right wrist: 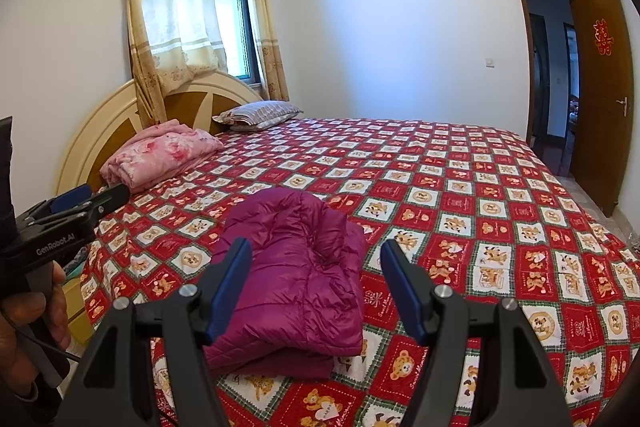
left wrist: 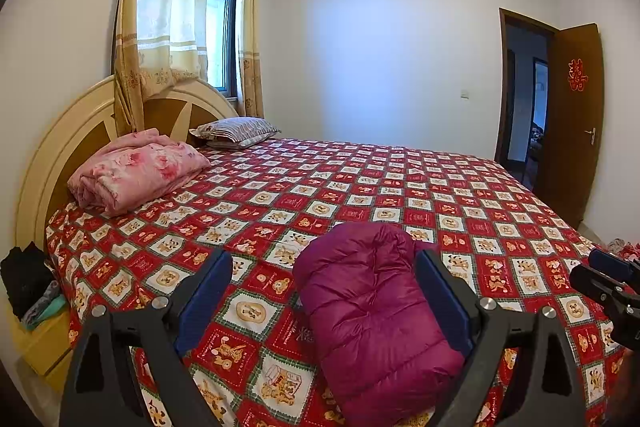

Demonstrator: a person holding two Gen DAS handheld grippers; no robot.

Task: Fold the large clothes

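A magenta quilted down jacket point(left wrist: 372, 307) lies folded into a compact bundle near the front edge of the bed point(left wrist: 460, 195). It also shows in the right wrist view point(right wrist: 296, 279). My left gripper point(left wrist: 324, 263) is open and empty, held above and in front of the jacket, not touching it. My right gripper point(right wrist: 316, 255) is open and empty, also held back from the jacket. The right gripper shows at the right edge of the left wrist view point(left wrist: 612, 279). The left gripper shows at the left of the right wrist view point(right wrist: 80, 203), in a hand.
A folded pink floral blanket point(left wrist: 136, 171) and a striped pillow point(left wrist: 236, 131) lie by the headboard point(left wrist: 80, 123). Dark clothes point(left wrist: 28, 279) sit on a nightstand at the left. An open wooden door point(left wrist: 572, 115) is at the right; a curtained window point(left wrist: 200, 15) behind the bed.
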